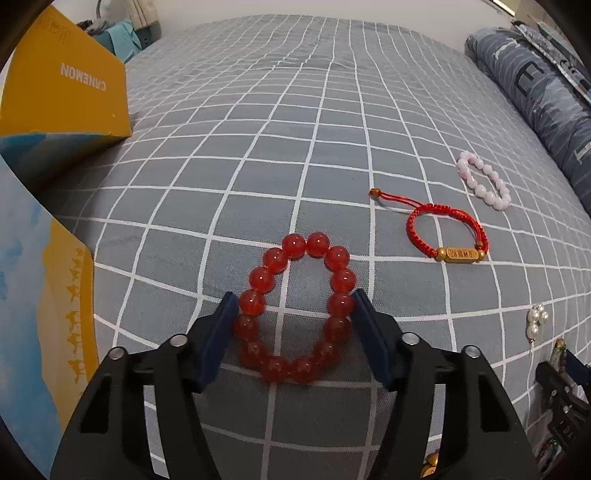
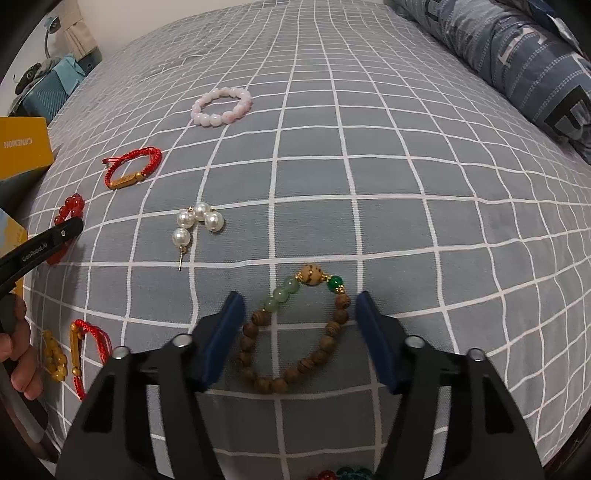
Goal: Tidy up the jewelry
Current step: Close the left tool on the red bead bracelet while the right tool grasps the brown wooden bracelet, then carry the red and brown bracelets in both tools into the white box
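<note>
The red bead bracelet (image 1: 301,308) lies flat on the checked bedsheet (image 1: 295,129) between your left gripper's (image 1: 293,308) spread fingers, its sides against or just beside the pads. The wooden bead bracelet (image 2: 295,332) lies likewise between your right gripper's (image 2: 300,308) released fingers, apart from both. Ahead and left of the right gripper sit the pearl earrings (image 2: 197,225), red cord bracelet (image 2: 131,168) and pink bead bracelet (image 2: 221,107).

Grey checked bedsheet (image 1: 295,129), rolled quilt (image 2: 517,55) beside white wall (image 1: 332,7).
</note>
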Available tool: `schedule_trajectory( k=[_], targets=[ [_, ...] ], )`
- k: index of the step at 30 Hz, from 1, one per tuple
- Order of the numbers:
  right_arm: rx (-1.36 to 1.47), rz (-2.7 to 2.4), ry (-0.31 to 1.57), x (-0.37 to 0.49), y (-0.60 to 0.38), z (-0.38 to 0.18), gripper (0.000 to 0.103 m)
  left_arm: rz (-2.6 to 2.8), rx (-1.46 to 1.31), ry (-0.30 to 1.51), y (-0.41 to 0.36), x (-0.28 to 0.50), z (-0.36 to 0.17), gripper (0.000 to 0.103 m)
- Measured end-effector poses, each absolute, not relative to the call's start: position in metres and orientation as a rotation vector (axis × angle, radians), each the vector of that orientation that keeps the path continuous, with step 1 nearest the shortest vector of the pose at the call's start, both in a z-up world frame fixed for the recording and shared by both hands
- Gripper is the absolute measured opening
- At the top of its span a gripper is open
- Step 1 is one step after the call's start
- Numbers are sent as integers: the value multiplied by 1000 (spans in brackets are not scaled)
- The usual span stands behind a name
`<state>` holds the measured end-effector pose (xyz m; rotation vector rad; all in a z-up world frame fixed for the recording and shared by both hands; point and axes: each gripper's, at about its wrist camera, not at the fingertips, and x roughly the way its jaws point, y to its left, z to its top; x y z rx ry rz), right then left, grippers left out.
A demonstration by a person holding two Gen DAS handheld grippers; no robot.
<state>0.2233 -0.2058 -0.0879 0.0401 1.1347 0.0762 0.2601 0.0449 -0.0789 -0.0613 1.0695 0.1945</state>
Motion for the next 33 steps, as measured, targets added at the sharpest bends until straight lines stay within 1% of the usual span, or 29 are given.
schedule_trajectory(
  k=[3,4,5,7,19,20,21,33],
  targets=[
    [41,73,1136,224,-207,-88,44,180,-65,1071,43,257,-78,43],
    [38,68,1136,223,-208,-87,35,179,-70,1069,44,257,-77,33],
    [34,63,1134,223,-208,-87,24,179,-71,1067,44,256,-77,27],
    [24,48,1129,222,-209,-87,9,171,-89,1059,46,254,-75,27],
    [39,39,1085,215,-210,-77,8,127,-116,1009,46,244,-63,25],
    [42,39,1080,215,-210,-77,8,124,-118,1008,46,243,-63,22],
    [44,39,1076,215,-210,-76,8,115,-120,1003,46,242,-62,13],
    [54,35,1027,207,-210,-64,8,87,-111,974,43,232,-48,13]
  ],
)
